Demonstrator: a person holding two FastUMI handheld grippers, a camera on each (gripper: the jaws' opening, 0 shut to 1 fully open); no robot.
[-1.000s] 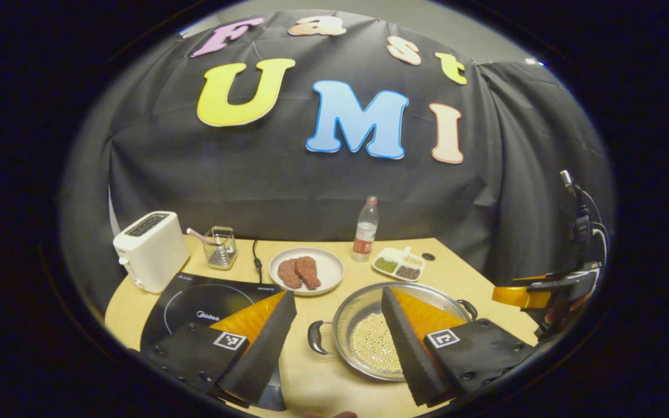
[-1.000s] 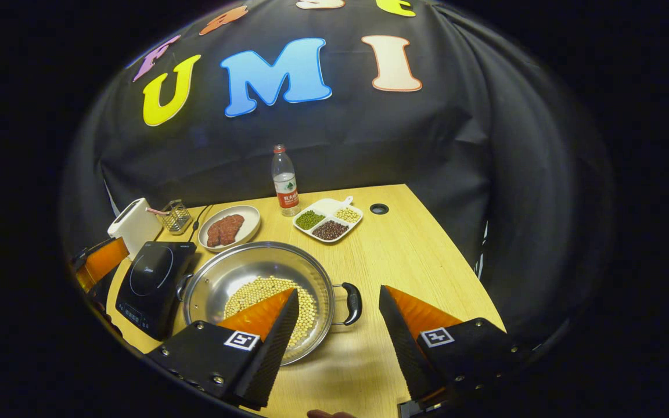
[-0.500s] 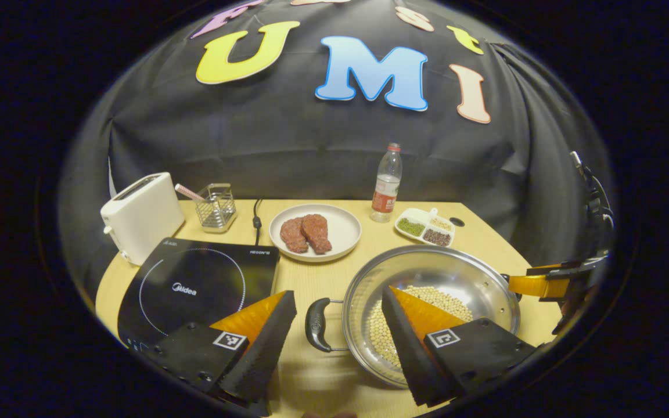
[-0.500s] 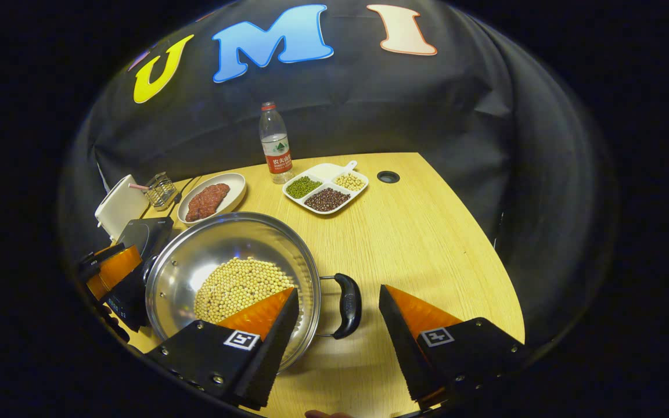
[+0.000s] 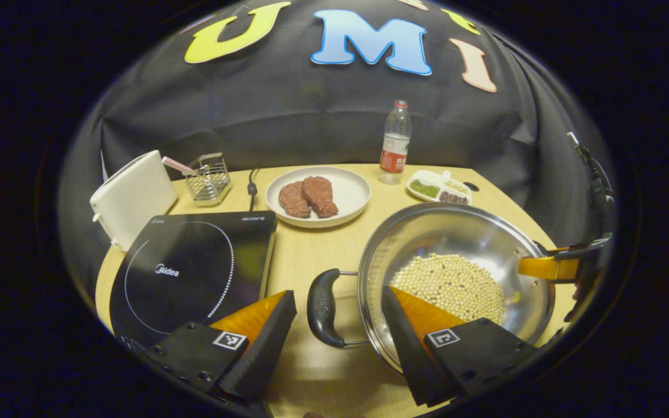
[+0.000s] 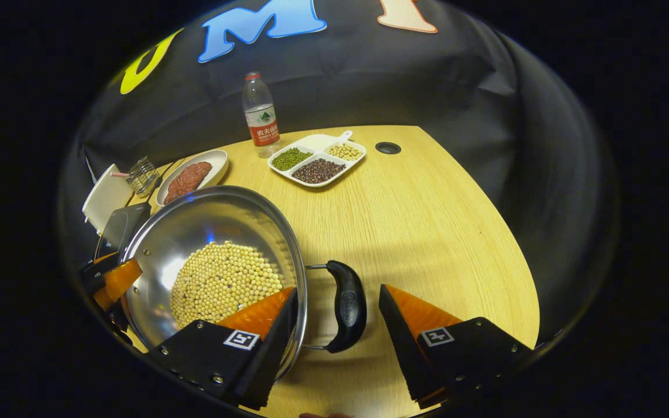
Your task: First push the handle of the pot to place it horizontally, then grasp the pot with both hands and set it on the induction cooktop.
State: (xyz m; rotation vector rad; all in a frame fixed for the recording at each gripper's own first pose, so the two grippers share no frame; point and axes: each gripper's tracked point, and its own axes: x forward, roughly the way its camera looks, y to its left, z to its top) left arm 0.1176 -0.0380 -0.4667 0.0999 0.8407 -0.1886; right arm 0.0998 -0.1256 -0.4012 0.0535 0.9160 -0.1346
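A steel pot [image 5: 427, 232] holding soybeans [image 5: 453, 284] stands on the wooden table, right of the black induction cooktop [image 5: 189, 267]. Its two black side handles point left and right. My left gripper [image 5: 337, 302] is open, and the pot's left handle [image 5: 323, 307] lies between its fingers, one finger reaching over the rim. In the right gripper view the pot [image 6: 207, 215] sits at the left, and my right gripper [image 6: 337, 299] is open around the right handle [image 6: 349, 305]. The right gripper [image 5: 549, 267] also shows at the pot's far rim, the left gripper [image 6: 114, 278] likewise.
Behind the cooktop stand a white toaster [image 5: 131, 197] and a wire basket [image 5: 207, 177]. A plate [image 5: 352, 191] with meat, a water bottle [image 5: 395, 142] and a divided dish [image 5: 439, 188] of beans line the back. The table's right edge curves near a cable hole [image 6: 388, 147].
Both grippers have moved forward and down toward the pot, so each handle now lies between a pair of open fingers. The pot has stayed in place.
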